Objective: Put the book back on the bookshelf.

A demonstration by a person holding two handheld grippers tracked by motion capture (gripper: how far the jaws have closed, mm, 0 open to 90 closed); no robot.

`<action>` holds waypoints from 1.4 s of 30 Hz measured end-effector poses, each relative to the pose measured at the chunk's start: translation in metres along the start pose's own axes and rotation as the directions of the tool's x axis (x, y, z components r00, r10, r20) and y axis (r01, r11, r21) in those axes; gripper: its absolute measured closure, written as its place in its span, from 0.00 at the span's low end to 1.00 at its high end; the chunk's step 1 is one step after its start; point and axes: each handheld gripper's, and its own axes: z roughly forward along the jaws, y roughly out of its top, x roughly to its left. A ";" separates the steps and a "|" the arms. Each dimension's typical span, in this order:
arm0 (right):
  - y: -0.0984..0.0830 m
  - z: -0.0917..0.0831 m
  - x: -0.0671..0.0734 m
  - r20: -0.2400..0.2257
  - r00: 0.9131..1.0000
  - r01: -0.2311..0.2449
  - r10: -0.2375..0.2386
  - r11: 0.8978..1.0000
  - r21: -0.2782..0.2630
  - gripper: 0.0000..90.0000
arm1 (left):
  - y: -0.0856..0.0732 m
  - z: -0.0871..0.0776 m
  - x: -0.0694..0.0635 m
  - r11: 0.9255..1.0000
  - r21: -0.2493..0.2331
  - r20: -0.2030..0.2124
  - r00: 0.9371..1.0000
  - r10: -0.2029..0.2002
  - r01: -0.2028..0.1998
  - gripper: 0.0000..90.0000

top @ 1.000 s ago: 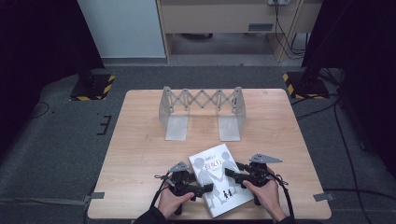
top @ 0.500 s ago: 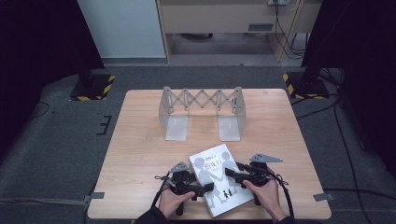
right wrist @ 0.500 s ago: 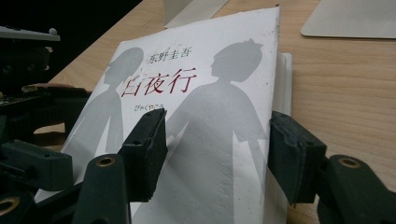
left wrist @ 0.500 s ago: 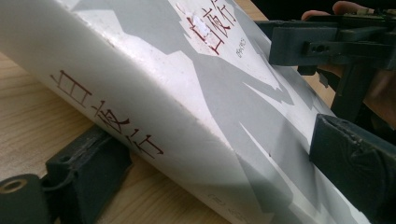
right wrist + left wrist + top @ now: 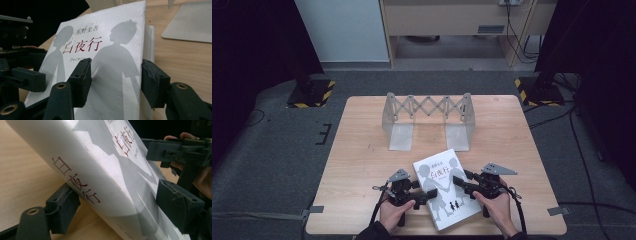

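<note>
A white book point(image 5: 447, 192) with grey silhouettes and red title characters lies near the table's front edge. My left gripper point(image 5: 424, 196) sits at its left side. In the left gripper view the jaws have just been closing, and the left gripper point(image 5: 117, 202) now has one pad under the spine point(image 5: 75, 182) and the other on the cover. My right gripper point(image 5: 463, 182) is at the book's right side. In the right gripper view the right gripper point(image 5: 116, 77) straddles the fore edge of the book point(image 5: 112, 50), jaws just closing, with one pad above the cover and one beside the page edge.
An expanding metal book rack point(image 5: 427, 106) with two flat base plates stands at the table's middle back; one plate point(image 5: 190, 22) lies beyond the book. The wooden table point(image 5: 362, 165) ends close behind both hands. Dark floor surrounds it.
My left gripper has crept a little in onto the book's left edge. The book and the right gripper keep their places.
</note>
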 end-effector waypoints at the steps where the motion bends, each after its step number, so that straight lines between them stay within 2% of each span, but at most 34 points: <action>1: 0.001 0.000 0.001 -0.001 1.000 0.000 0.000 1.000 -0.008 0.52 | 0.002 -0.002 -0.002 1.000 -0.013 -0.010 1.000 0.015 -0.015 0.22; 4: 0.005 -0.002 0.002 -0.002 1.000 0.019 -0.019 0.999 -0.043 0.55 | 0.007 -0.005 -0.003 0.998 -0.064 -0.023 1.000 0.021 -0.022 0.26; 10: 0.009 -0.005 0.005 -0.027 0.999 0.020 -0.022 0.995 -0.094 0.58 | 0.013 -0.007 -0.007 0.991 -0.135 -0.001 1.000 0.017 -0.017 0.33; 14: 0.012 -0.008 0.006 -0.038 0.999 0.021 -0.026 0.992 -0.127 0.61 | 0.019 -0.011 -0.008 0.983 -0.183 0.008 1.000 0.021 -0.019 0.38; 17: 0.013 -0.010 0.007 -0.047 0.998 0.025 -0.032 0.990 -0.140 0.63 | 0.021 -0.011 -0.009 0.981 -0.192 0.011 0.999 0.034 -0.031 0.38; 20: 0.013 -0.009 0.009 -0.069 0.997 0.027 -0.037 0.990 -0.137 0.63 | 0.020 -0.006 -0.009 0.982 -0.185 0.037 0.999 0.035 -0.027 0.38; 21: 0.013 -0.008 0.010 -0.079 0.996 0.031 -0.042 0.990 -0.138 0.64 | 0.020 -0.005 -0.010 0.983 -0.184 0.051 0.998 0.028 -0.018 0.39; 23: 0.013 -0.007 0.013 -0.094 0.995 0.030 -0.042 0.991 -0.132 0.63 | 0.017 -0.006 -0.010 0.976 -0.217 0.082 0.997 0.001 0.017 0.43; 26: 0.014 -0.007 0.011 -0.097 0.994 0.030 -0.043 0.991 -0.131 0.63 | 0.018 -0.005 -0.010 0.975 -0.221 0.071 0.997 0.006 0.009 0.44; 31: 0.013 -0.007 0.009 -0.097 0.995 0.013 -0.026 0.991 -0.130 0.63 | 0.019 -0.005 -0.010 0.975 -0.221 0.076 0.997 -0.009 0.026 0.46; 37: 0.013 -0.015 -0.001 -0.023 0.999 0.037 -0.040 0.991 -0.125 0.50 | 0.021 -0.005 -0.007 0.976 -0.206 0.088 0.995 -0.053 0.070 0.48; 41: 0.013 -0.020 -0.011 0.049 0.998 0.050 -0.045 0.993 -0.111 0.44 | 0.026 -0.006 -0.008 0.980 -0.187 0.109 0.993 -0.055 0.074 0.50; 42: 0.013 -0.022 -0.013 0.054 0.998 0.041 -0.035 0.992 -0.116 0.42 | 0.028 -0.006 -0.009 0.980 -0.183 0.109 0.993 -0.051 0.071 0.51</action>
